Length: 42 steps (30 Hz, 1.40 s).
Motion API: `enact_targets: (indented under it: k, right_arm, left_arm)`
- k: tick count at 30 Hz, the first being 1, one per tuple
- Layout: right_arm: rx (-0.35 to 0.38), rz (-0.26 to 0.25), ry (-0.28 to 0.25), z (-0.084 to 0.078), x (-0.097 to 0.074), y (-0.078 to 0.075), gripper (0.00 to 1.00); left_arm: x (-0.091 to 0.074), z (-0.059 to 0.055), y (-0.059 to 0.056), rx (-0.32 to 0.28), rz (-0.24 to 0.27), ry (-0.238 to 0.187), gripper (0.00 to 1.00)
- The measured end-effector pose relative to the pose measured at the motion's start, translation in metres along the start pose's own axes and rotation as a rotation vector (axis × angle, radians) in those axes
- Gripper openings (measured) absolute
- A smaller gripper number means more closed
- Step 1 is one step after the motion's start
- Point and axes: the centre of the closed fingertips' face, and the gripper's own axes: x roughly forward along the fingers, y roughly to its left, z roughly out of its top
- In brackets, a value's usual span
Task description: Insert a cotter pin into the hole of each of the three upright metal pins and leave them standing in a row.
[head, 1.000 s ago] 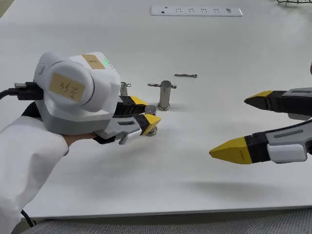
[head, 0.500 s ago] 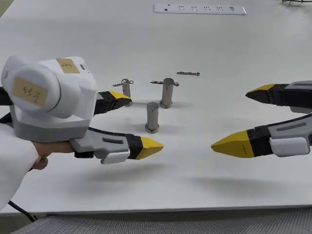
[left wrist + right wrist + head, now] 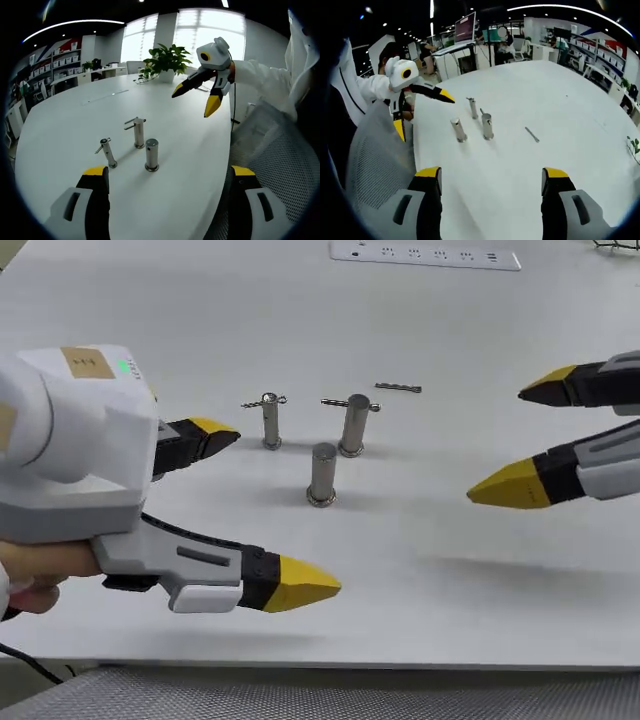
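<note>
Two of the three upright metal pins, the far-left pin [image 3: 271, 424] and the far-right pin [image 3: 355, 427], are each fitted with a cotter pin through the hole. The near pin [image 3: 322, 475] is seen bare and set forward of the row. A loose cotter pin [image 3: 398, 388] lies on the tabletop [image 3: 200, 320], farther right. The left tool [image 3: 285, 510] and right tool [image 3: 496, 444] are held wide open, empty, apart from the pins.
</note>
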Motion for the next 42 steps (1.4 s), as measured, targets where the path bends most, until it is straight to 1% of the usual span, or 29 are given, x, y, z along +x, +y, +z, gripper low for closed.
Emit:
enact_targets:
  k: [3, 4, 6, 8, 9, 11, 12, 14, 16, 17, 18, 19, 20, 22, 26, 30, 32, 35, 42]
  right_arm:
    - [-0.020, 0.026, 0.019, 0.009, 0.003, -0.003, 0.73]
    - [-0.036, 0.035, 0.027, 0.009, 0.006, -0.012, 0.72]
    - [-0.056, 0.054, 0.049, 0.013, 0.009, -0.018, 0.70]
    - [-0.078, 0.063, 0.053, 0.016, 0.011, -0.024, 0.69]
    - [-0.104, 0.077, 0.045, 0.019, 0.015, -0.028, 0.69]
    - [-0.091, 0.096, 0.042, 0.022, 0.019, -0.034, 0.69]
    - [-0.090, 0.106, 0.050, 0.021, 0.021, -0.036, 0.68]
    - [-0.107, 0.124, 0.056, 0.021, 0.026, -0.039, 0.66]
    - [-0.120, 0.137, 0.073, 0.018, 0.033, -0.045, 0.63]
    - [-0.120, 0.140, 0.102, 0.014, 0.036, -0.050, 0.61]
    - [-0.129, 0.138, 0.110, 0.014, 0.038, -0.047, 0.60]
    - [-0.146, 0.140, 0.123, 0.012, 0.042, -0.049, 0.60]
    - [-0.145, 0.142, 0.131, 0.011, 0.044, -0.049, 0.58]
    - [-0.148, 0.145, 0.149, 0.009, 0.051, -0.054, 0.55]
    - [-0.173, 0.143, 0.176, 0.008, 0.063, -0.062, 0.50]
    - [-0.180, 0.134, 0.185, 0.013, 0.071, -0.065, 0.44]
    - [-0.191, 0.126, 0.188, 0.016, 0.076, -0.069, 0.38]
    - [-0.187, 0.124, 0.192, 0.019, 0.084, -0.075, 0.32]
    - [-0.195, 0.116, 0.214, 0.021, 0.099, -0.087, 0.19]
  left_arm:
    - [-0.003, -0.004, 0.001, -0.017, 0.011, 0.001, 0.99]
    - [-0.003, -0.005, 0.002, -0.023, 0.014, 0.002, 0.99]
    - [-0.005, -0.006, 0.001, -0.042, 0.022, -0.003, 0.99]
    - [-0.006, -0.008, 0.003, -0.055, 0.033, -0.013, 0.99]
    - [-0.006, -0.008, 0.003, -0.057, 0.035, -0.014, 0.99]
    - [-0.008, -0.010, 0.004, -0.074, 0.039, -0.014, 0.99]
    - [-0.009, -0.011, 0.006, -0.078, 0.043, -0.015, 0.99]
    - [-0.009, -0.013, 0.006, -0.083, 0.051, -0.013, 0.98]
    - [-0.009, -0.015, 0.007, -0.092, 0.053, -0.008, 0.97]
    - [-0.009, -0.015, 0.006, -0.094, 0.054, -0.007, 0.97]
    - [-0.008, -0.016, 0.005, -0.095, 0.054, -0.006, 0.97]
    - [-0.008, -0.017, 0.003, -0.097, 0.054, -0.006, 0.97]
    - [-0.008, -0.017, 0.002, -0.101, 0.052, -0.007, 0.97]
    - [-0.007, -0.018, -0.001, -0.116, 0.042, -0.007, 0.95]
    - [-0.006, -0.019, -0.004, -0.126, 0.041, -0.008, 0.95]
    - [-0.006, -0.021, -0.003, -0.142, 0.044, -0.010, 0.95]
    - [-0.006, -0.021, -0.002, -0.147, 0.048, -0.010, 0.94]
    - [-0.007, -0.023, 0.000, -0.148, 0.054, -0.008, 0.93]
    - [-0.008, -0.022, -0.002, -0.155, 0.055, -0.021, 0.91]
